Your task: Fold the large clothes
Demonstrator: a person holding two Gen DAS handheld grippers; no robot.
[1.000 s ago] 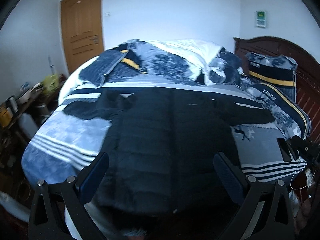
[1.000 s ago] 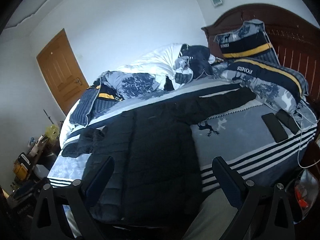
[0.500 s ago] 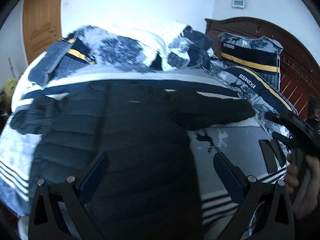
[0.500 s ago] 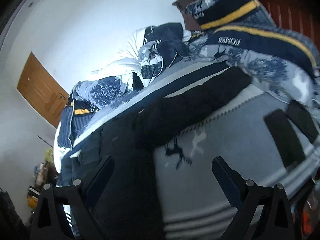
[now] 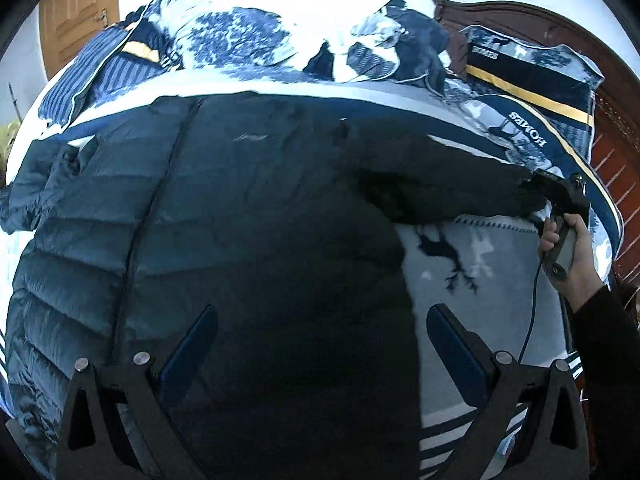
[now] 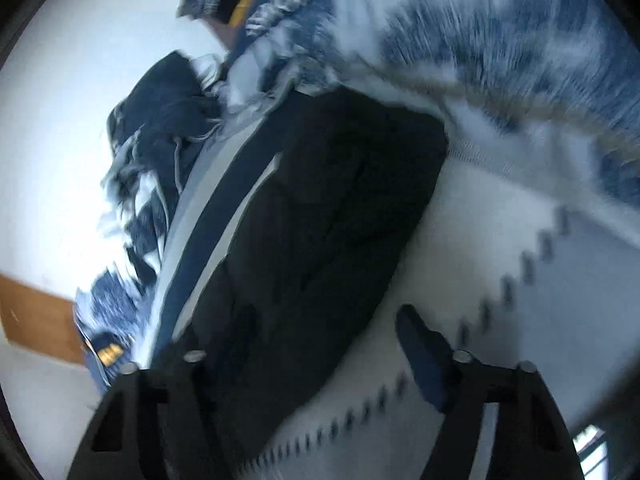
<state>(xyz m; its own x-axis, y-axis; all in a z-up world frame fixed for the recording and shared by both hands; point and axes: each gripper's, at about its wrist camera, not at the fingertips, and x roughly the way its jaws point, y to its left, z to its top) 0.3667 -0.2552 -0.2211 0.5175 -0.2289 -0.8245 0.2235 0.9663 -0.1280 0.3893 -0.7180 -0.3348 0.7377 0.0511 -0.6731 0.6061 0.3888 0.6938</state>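
A dark quilted puffer jacket (image 5: 248, 240) lies spread flat on the bed, zip facing up, with its right sleeve (image 5: 448, 188) stretched toward the pillows. My left gripper (image 5: 320, 344) is open and hovers just above the jacket's lower body. My right gripper (image 6: 316, 344) is open and sits low over that sleeve's cuff end (image 6: 340, 184), one finger (image 6: 424, 360) beside the sleeve on the blanket and the other hidden by the sleeve. In the left wrist view the right gripper (image 5: 554, 196) shows at the sleeve's cuff, held by a hand.
The bed has a grey striped blanket with a deer print (image 5: 472, 256). Blue, white and yellow-striped pillows (image 5: 532, 92) lean on the dark wooden headboard (image 5: 616, 128). A bunched duvet (image 5: 248, 36) lies behind the jacket. A wooden door (image 5: 76, 12) stands far left.
Both grippers have moved in closer to the bed. The right gripper swung right and down onto the sleeve's cuff end. The left gripper dropped low over the jacket's body.
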